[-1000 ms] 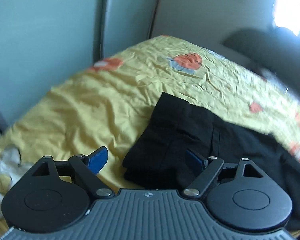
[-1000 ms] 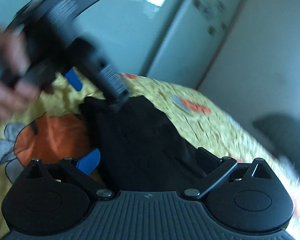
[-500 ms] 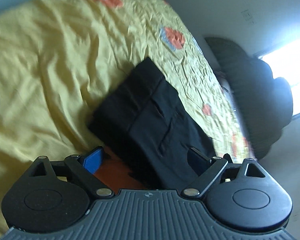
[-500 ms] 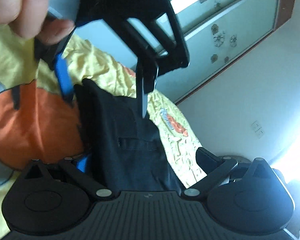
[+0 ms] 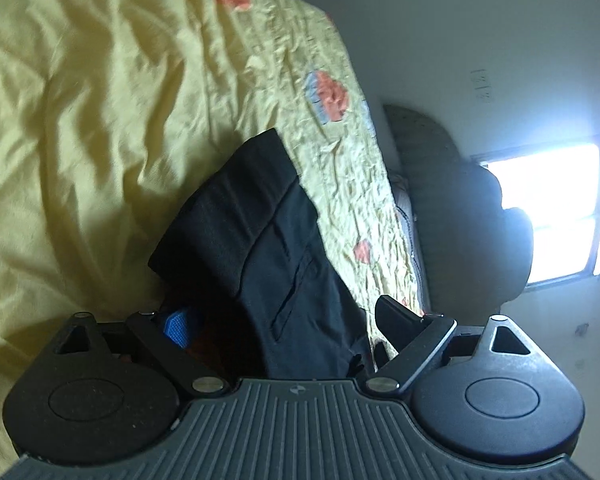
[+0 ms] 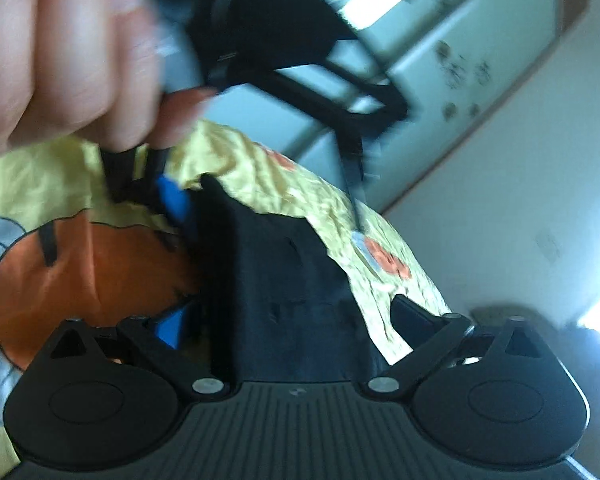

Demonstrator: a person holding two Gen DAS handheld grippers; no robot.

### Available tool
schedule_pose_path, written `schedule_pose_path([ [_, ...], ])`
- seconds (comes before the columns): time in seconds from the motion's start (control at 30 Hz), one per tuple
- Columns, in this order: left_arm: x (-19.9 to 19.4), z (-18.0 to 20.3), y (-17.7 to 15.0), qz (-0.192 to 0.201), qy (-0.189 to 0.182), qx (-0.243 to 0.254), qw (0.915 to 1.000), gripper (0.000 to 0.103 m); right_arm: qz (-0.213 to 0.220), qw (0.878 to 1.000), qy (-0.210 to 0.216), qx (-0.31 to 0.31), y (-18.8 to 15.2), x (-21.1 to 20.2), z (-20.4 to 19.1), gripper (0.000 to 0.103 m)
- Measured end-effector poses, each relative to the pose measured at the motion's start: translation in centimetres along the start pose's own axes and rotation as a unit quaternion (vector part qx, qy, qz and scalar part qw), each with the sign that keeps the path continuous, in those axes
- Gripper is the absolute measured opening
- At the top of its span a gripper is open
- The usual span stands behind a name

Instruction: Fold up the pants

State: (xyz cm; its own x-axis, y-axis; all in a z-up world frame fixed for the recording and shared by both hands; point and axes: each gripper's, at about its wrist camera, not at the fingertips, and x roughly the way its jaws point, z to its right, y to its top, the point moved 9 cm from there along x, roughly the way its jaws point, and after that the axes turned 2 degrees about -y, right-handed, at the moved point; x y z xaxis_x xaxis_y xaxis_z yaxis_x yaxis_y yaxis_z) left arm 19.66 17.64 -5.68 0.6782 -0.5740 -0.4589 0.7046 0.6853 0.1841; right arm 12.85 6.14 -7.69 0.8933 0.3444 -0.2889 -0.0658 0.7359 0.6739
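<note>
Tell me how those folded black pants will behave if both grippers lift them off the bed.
Likely floppy: the pants are soft cloth in stacked layers, so the fold may sag or open. Probably light, since they barely dent the bedspread. The open left gripper and right gripper straddle one edge, so the unsupported far end would probably droop.

pants [image 5: 260, 236]: black | bedsheet [image 5: 80, 120]: yellow, orange-and-grey print

The folded black fabric pants [image 5: 260, 240] ran out of sight behind the ribbed grey body at lower centre. In the right wrist view's upper left, the person's left hand [image 6: 60, 48] and left hand-held gripper [image 6: 260, 204] were motion-blurred.
</note>
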Motion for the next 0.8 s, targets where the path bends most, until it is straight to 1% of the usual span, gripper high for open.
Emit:
schedule_pose_path([
  [0.03,-0.1,0.2,0.1,0.002,-0.005,0.007,1.0000,0.092,0.000,1.000,-0.002,-0.014,0.2,0.5,-0.4,0.066],
  [0.07,-0.2,0.6,0.2,0.003,-0.009,0.017,0.9998,0.092,0.000,1.000,-0.004,-0.021,0.4,1.1,-0.6,0.055],
  [0.1,-0.1,0.8,0.2,0.000,-0.008,0.030,0.9995,0.092,-0.002,1.000,-0.004,-0.025,0.5,1.7,-0.7,0.038],
  [0.13,0.1,0.9,0.2,-0.003,-0.004,0.043,0.9991,0.092,-0.005,1.000,-0.001,-0.026,0.6,2.1,-0.9,0.032],
  [0.17,0.2,1.0,0.2,-0.003,0.002,0.052,0.9986,0.092,-0.006,1.000,0.006,-0.024,0.6,2.3,-1.1,0.030],
  [0.23,0.5,1.2,0.3,0.000,0.015,0.072,0.9973,0.092,-0.003,1.000,0.015,-0.007,0.8,2.4,-0.9,0.018],
  [0.27,0.7,1.3,0.4,0.002,0.022,0.079,0.9967,0.092,-0.001,1.000,0.021,0.013,0.9,2.3,-0.5,0.018],
  [0.33,1.2,1.2,0.6,0.004,0.029,0.083,0.9961,0.092,0.000,0.996,0.037,0.078,0.9,2.0,1.1,0.017],
  [0.4,1.9,1.3,0.9,0.004,0.028,0.079,0.9964,0.092,-0.002,0.987,0.056,0.147,0.7,2.2,2.9,0.017],
  [0.43,2.3,1.5,1.1,0.005,0.027,0.079,0.9965,0.092,-0.001,0.983,0.063,0.172,0.7,2.2,3.6,0.017],
  [0.5,3.3,1.7,1.7,0.006,0.030,0.080,0.9963,0.090,-0.002,0.978,0.072,0.196,0.6,2.4,4.3,0.017],
  [0.53,3.8,1.7,1.8,0.004,0.031,0.082,0.9961,0.087,-0.005,0.977,0.080,0.199,0.5,2.6,4.3,0.017],
  [0.6,4.4,1.7,2.1,0.007,0.042,0.086,0.9954,0.082,-0.010,0.974,0.106,0.201,0.4,2.2,3.9,0.017],
  [0.63,4.6,1.6,2.3,0.010,0.050,0.089,0.9948,0.078,-0.011,0.971,0.126,0.204,0.3,1.7,3.7,0.018],
  [0.67,4.7,1.5,2.5,0.012,0.055,0.091,0.9942,0.073,-0.008,0.965,0.150,0.214,0.4,1.1,3.8,0.018],
  [0.73,4.9,0.9,2.8,0.012,0.063,0.088,0.9940,0.066,0.014,0.946,0.189,0.263,0.6,-0.5,5.0,0.018],
  [0.77,5.0,0.7,2.9,0.010,0.066,0.086,0.9941,0.061,0.023,0.934,0.200,0.294,0.5,-0.9,6.1,0.018],
  [0.8,5.1,0.4,2.9,0.009,0.069,0.085,0.9939,0.059,0.028,0.924,0.201,0.324,0.2,-0.9,7.3,0.018],
])
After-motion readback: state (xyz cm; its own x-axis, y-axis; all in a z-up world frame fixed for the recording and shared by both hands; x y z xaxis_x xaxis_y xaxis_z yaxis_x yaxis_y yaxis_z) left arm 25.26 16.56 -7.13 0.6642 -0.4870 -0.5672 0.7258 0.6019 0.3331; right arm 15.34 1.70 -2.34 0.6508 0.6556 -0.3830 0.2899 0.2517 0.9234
